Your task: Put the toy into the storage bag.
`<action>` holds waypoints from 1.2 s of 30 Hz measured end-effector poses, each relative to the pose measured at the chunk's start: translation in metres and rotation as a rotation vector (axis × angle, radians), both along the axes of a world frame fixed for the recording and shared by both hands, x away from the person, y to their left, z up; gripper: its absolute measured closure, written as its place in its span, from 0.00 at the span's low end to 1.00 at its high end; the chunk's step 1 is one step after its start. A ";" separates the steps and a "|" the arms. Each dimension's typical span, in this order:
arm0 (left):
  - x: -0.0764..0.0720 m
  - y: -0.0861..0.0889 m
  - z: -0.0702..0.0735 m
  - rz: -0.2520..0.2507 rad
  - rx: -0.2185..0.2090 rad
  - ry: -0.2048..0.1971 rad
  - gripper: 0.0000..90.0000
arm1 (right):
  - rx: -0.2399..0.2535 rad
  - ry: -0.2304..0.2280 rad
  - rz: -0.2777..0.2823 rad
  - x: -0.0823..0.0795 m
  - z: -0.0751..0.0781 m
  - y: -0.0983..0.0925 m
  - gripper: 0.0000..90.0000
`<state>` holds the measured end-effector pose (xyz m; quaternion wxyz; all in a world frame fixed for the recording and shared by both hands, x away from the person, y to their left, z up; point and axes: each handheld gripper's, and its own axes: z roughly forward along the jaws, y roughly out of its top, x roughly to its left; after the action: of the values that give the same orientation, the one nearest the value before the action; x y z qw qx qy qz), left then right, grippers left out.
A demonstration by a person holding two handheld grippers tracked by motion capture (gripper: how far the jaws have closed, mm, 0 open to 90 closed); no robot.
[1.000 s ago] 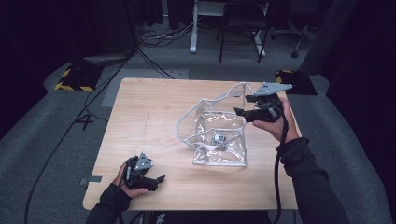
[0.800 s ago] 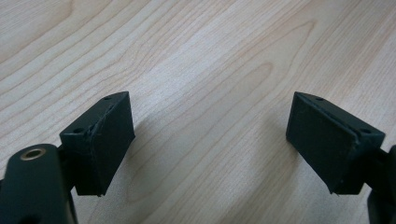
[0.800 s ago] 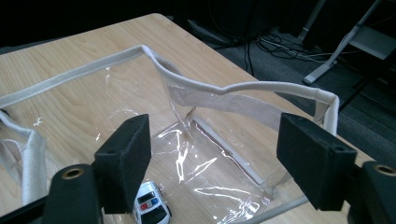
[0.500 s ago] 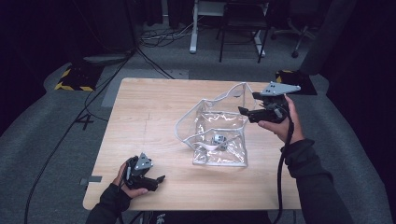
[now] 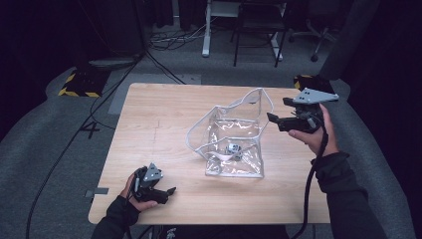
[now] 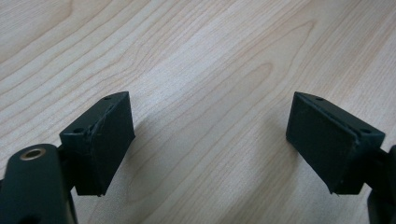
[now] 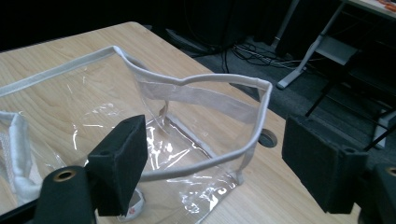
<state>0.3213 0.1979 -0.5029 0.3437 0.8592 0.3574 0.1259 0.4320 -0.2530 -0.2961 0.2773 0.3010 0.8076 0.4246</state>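
**Clear pouch stands open mid-worktop, both tongs apart**

The clear pouch (image 5: 234, 144), white-trimmed and see-through, sits open near the middle of the wooden worktop (image 5: 159, 129), with a small grey object (image 5: 233, 149) inside. No writing on it can be read. The right tongs (image 5: 272, 118) hover level by its rim, their jaws just opened, nothing between them. The left tongs (image 5: 169, 191) rest low at the near edge, jaws apart and empty.

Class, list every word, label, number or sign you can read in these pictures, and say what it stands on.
"4": a dark mark that reads like this numeral, on the grey floor left of the table.
Reddish marks on the small object inside the clear bag: too blurred to read.
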 end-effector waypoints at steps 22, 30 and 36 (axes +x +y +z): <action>0.000 0.000 0.000 0.001 0.000 0.000 0.17 | -0.027 -0.035 -0.037 -0.017 -0.006 -0.032 0.26; 0.000 0.000 0.000 -0.001 0.000 -0.001 0.17 | -0.014 -0.042 -0.035 -0.023 -0.012 -0.038 0.27; 0.000 0.000 0.000 0.001 0.000 0.000 0.17 | -0.018 -0.034 -0.040 -0.026 -0.017 -0.039 0.27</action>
<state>0.3213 0.1978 -0.5029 0.3438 0.8590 0.3577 0.1262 0.4056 -0.2918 -0.3127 0.3024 0.3071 0.8003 0.4168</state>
